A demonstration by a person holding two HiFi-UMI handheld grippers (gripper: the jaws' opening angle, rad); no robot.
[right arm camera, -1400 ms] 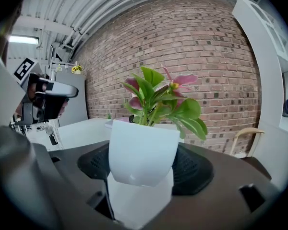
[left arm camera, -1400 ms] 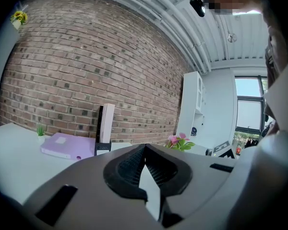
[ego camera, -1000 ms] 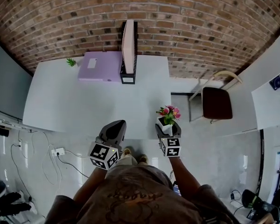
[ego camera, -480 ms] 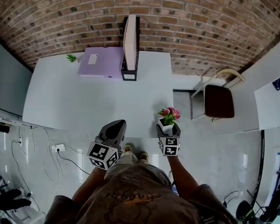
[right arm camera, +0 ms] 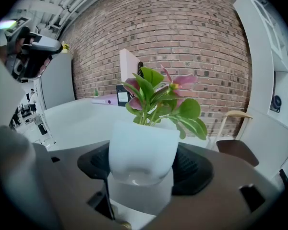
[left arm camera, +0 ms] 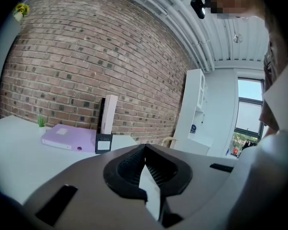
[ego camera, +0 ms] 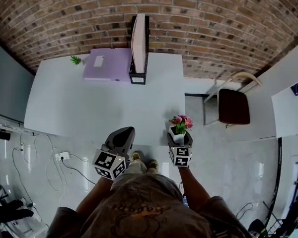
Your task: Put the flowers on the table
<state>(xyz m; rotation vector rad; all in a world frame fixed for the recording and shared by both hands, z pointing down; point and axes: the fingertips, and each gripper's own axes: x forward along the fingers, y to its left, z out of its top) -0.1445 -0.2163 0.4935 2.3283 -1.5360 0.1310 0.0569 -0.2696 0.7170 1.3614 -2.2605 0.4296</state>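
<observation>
Flowers (ego camera: 181, 123) barely shifted, upright, blooms pointing up

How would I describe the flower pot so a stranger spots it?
Find the white table by the brick wall; at its near right corner the right gripper holds a white pot. Unlike the plain green sprig at the table's far left, it carries pink flowers.

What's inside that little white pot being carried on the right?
Pink flowers and green leaves stand up out of the white pot. Whatever they are rooted in cannot be seen: the pot's wall and the foliage cover it.
</observation>
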